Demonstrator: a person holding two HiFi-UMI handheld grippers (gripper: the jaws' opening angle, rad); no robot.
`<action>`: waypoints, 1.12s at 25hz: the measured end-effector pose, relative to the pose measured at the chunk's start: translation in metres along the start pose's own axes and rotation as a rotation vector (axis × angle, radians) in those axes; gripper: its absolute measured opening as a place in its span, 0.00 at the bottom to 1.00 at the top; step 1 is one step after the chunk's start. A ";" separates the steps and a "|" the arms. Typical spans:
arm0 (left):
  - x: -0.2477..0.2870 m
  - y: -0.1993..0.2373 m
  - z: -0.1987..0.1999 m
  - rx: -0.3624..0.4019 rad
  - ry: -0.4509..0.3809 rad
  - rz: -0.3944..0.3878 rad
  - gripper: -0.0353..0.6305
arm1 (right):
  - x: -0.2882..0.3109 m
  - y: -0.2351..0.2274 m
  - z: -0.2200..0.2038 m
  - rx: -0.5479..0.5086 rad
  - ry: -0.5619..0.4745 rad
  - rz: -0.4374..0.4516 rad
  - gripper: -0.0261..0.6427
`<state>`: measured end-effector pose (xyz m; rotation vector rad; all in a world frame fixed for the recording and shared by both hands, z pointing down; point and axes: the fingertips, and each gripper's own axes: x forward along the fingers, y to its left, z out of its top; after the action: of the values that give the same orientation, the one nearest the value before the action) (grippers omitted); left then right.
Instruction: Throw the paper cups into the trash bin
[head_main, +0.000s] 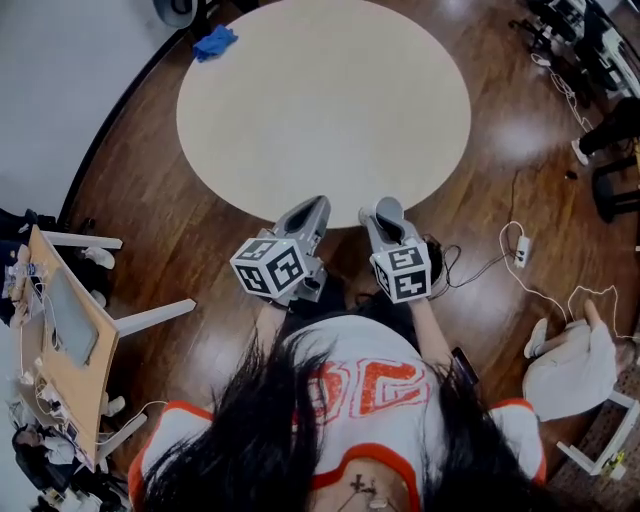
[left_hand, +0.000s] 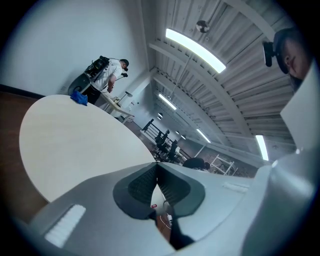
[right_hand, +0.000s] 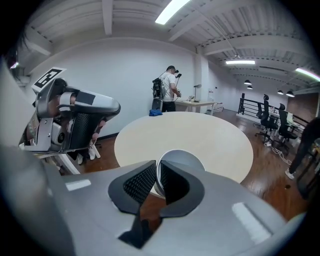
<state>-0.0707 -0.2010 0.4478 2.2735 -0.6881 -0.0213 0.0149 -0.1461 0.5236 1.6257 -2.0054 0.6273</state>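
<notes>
Right tongs (right_hand: 156, 167) pinch paper cup (right_hand: 183, 158); round table (head_main: 320, 100) ahead, blue cloth (head_main: 215, 42) beyond.

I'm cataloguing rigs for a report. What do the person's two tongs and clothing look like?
Both the left tongs and right tongs are smooth grey shells with dark ribbed pads, each carrying a cube of black-and-white square markers. The person wears a white shirt with orange trim.

text: none legible | shirt (head_main: 372, 386): orange print unclear | paper cup (left_hand: 158, 198): red mark too small
</notes>
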 end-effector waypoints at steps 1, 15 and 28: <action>0.003 -0.003 -0.001 -0.001 0.001 -0.004 0.05 | -0.004 -0.003 -0.002 0.004 -0.003 -0.008 0.09; 0.059 -0.101 -0.074 0.013 0.054 -0.055 0.05 | -0.097 -0.101 -0.074 0.133 -0.018 -0.088 0.09; 0.072 -0.204 -0.208 0.174 0.265 -0.131 0.05 | -0.180 -0.158 -0.194 0.262 0.075 -0.148 0.09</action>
<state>0.1317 0.0194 0.4748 2.4259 -0.4144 0.2821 0.2176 0.0815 0.5699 1.8514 -1.7891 0.9107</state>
